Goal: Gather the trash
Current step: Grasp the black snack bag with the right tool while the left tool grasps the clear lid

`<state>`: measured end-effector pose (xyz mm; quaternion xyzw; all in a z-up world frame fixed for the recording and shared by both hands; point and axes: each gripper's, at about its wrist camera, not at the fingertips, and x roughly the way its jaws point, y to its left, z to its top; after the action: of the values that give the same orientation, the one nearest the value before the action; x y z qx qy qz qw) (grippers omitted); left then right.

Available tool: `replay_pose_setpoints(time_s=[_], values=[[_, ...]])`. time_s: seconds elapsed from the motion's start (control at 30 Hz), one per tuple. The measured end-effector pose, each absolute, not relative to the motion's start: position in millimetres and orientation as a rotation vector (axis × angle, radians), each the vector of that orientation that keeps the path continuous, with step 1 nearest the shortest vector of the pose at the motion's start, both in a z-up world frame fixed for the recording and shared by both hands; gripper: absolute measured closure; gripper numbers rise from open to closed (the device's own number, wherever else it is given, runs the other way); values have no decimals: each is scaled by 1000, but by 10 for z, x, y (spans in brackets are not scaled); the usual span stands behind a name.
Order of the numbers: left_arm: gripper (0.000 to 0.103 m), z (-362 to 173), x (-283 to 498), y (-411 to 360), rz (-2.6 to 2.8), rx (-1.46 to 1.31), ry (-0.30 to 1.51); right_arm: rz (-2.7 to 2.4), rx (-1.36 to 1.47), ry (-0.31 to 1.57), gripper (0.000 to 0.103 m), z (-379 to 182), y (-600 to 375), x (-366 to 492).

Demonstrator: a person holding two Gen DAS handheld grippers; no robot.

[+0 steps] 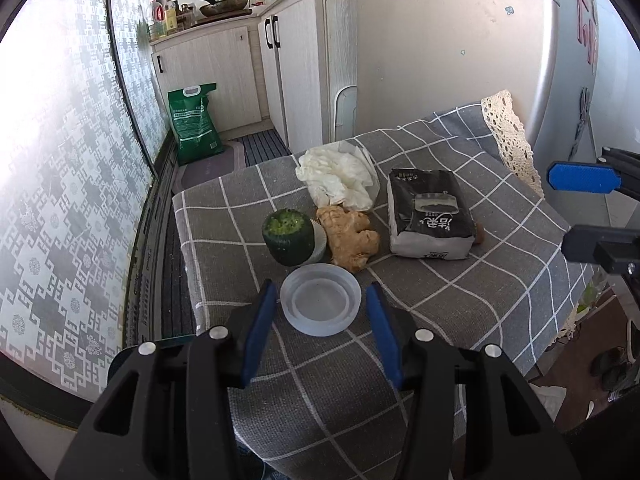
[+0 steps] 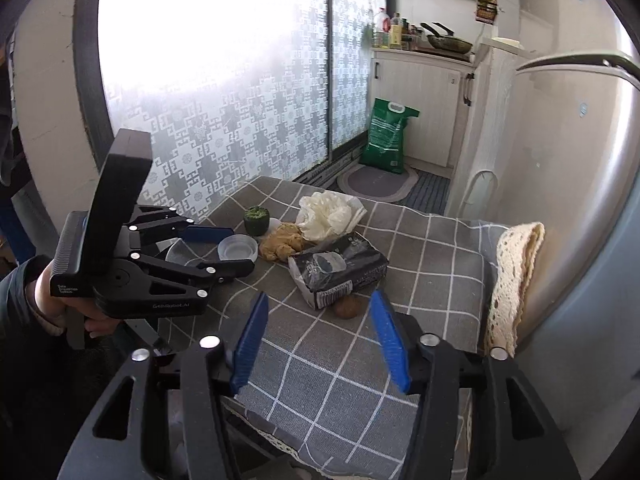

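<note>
On desk, clear plastic lid sits btwn left gripper fingers, open, not touching it. Cucumber stub, ginger, crumpled tissue & tissue pack crowd behind. Right gripper fingers open, empty.

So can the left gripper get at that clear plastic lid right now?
Probably yes: the left gripper is open with the clear plastic lid sitting between its fingers on the tablecloth, nothing in between.
</note>
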<state>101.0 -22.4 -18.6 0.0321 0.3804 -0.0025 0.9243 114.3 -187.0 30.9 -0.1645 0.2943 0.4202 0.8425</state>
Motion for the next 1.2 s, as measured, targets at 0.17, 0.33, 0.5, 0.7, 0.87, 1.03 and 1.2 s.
replay_pose_setpoints(time_s=[0.17,0.33,0.5,0.7,0.87,1.03,1.2], values=[[61,-199,1012,-216,-8,62,779,963,-438,592,17,303,-1694,1258],[62,-160,946,-171,-38,14,738,999,-475,619,14,221,-1573,1484],[62,-100,868,-141,-67,-39,710,1025,-548,669,14,89,-1469,1638],[61,-96,797,-107,-99,-52,697,1032,-606,717,13,-48,-1311,1819],[61,-111,761,-41,-115,-62,699,1055,-613,768,13,-133,-1179,1973],[61,-79,678,5,-132,-71,675,1063,-617,815,28,-176,-1110,2003],[61,-20,612,93,-133,-88,647,1061,-570,823,31,-127,-1159,1996]])
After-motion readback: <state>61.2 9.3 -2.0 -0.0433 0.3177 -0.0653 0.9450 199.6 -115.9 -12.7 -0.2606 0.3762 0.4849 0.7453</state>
